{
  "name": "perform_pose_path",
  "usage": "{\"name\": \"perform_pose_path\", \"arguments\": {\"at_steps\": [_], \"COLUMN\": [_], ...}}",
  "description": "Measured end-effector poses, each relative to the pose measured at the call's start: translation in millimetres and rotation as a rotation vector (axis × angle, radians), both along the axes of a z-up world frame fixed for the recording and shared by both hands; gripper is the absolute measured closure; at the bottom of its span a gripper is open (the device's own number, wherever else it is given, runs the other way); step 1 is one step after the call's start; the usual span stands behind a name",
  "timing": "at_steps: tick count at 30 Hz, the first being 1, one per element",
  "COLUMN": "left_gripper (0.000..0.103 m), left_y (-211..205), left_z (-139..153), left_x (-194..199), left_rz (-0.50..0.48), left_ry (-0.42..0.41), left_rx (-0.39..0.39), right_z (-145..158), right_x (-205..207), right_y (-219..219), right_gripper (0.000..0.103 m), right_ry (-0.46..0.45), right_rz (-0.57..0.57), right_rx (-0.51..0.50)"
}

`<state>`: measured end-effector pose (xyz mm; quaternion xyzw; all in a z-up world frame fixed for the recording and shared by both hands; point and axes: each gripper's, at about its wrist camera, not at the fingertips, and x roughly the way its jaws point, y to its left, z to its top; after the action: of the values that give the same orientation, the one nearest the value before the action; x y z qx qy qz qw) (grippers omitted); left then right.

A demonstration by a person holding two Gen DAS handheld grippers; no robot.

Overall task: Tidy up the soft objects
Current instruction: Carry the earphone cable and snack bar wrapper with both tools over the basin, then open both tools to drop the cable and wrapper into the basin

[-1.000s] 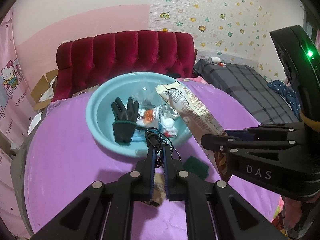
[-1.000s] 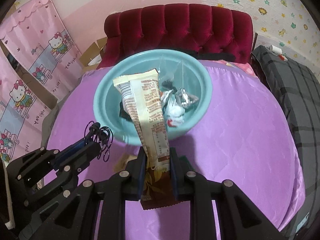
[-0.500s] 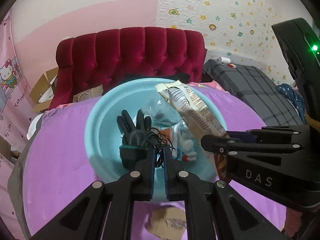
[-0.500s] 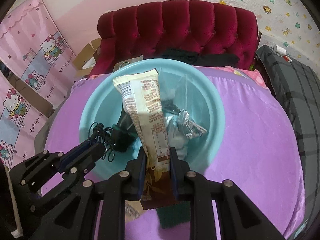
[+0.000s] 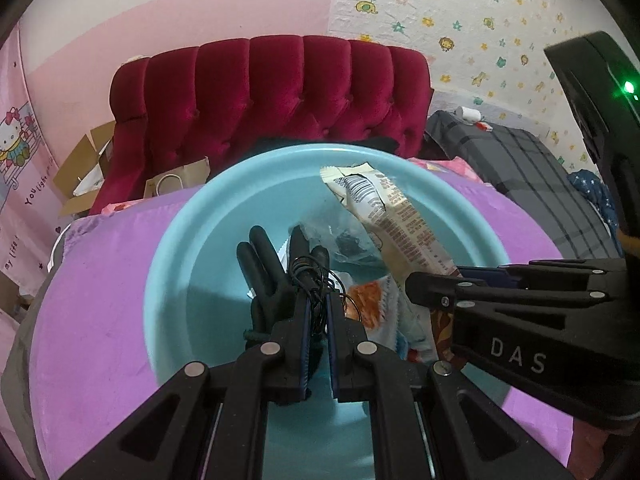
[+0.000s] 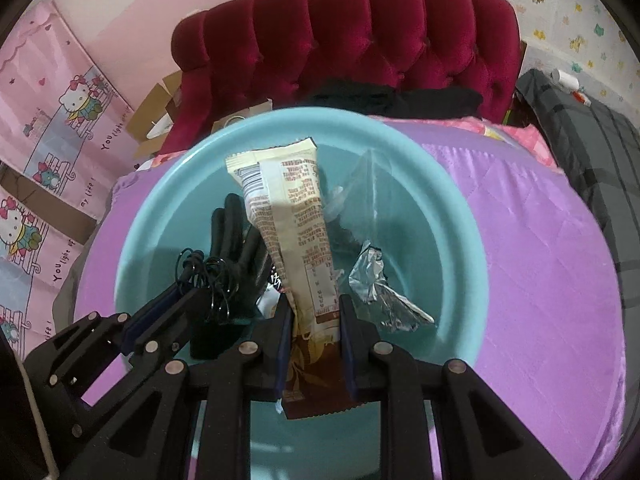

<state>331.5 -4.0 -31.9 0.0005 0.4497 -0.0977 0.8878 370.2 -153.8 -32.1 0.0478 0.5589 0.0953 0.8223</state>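
Left tool (image 5: 318, 300): jaws nearly closed, pinching a small black tangle of cord (image 5: 310, 270) at the tips. It hangs over the near-left inside of the basin (image 5: 176, 264). In the right wrist view the same tool (image 6: 188, 284) comes in from lower left with the cord (image 6: 200, 264) bunched at its tip.

Right tool (image 6: 314, 312): jaws narrow, clamped on the lower end of a long snack packet (image 6: 296, 236). The brown end sticks out below the pads; the cream printed end points up and away over the basin (image 6: 460, 240). From the left wrist view the right tool (image 5: 424, 284) sits just right of the left one, the packet (image 5: 392, 224) slanting up-left from it.

In the basin: a black glove (image 5: 266, 276), fingers pointing away, right beside the left tool's tips; an orange-and-white wrapper (image 5: 368, 304) next to it; a crumpled foil wrapper (image 6: 376, 284) right of the packet; a clear plastic bag (image 6: 368, 188) further back. Something dark lies inside the bag, maybe more cord, too unclear to call.

The basin sits on a purple cover (image 6: 540, 240) over the bench. Behind it is a red tufted headboard (image 6: 352, 40) with dark cloth (image 6: 400, 100) at its base. Cardboard boxes (image 5: 86, 168) to the left, grey plaid bedding (image 5: 520, 168) to the right.
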Motion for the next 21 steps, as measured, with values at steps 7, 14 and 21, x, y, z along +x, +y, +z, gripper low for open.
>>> {"name": "perform_pose_path", "arguments": {"at_steps": [7, 14, 21], "left_gripper": [0.095, 0.087, 0.014], "left_y": [0.3, -0.3, 1.0], "left_z": [-14.1, -9.4, -5.2], "left_x": [10.0, 6.6, -1.4], "left_rz": [0.007, 0.020, 0.045], "left_ry": [0.038, 0.021, 0.006], "left_rx": [0.006, 0.023, 0.048], "right_z": [-11.8, -6.9, 10.9], "right_x": [8.3, 8.6, -1.5], "right_y": [-1.5, -3.4, -5.4], "right_gripper": [0.079, 0.068, 0.040], "right_ry": [0.020, 0.019, -0.038], "right_rz": [0.001, -0.008, -0.029], "right_rx": [0.015, 0.015, -0.036]}}
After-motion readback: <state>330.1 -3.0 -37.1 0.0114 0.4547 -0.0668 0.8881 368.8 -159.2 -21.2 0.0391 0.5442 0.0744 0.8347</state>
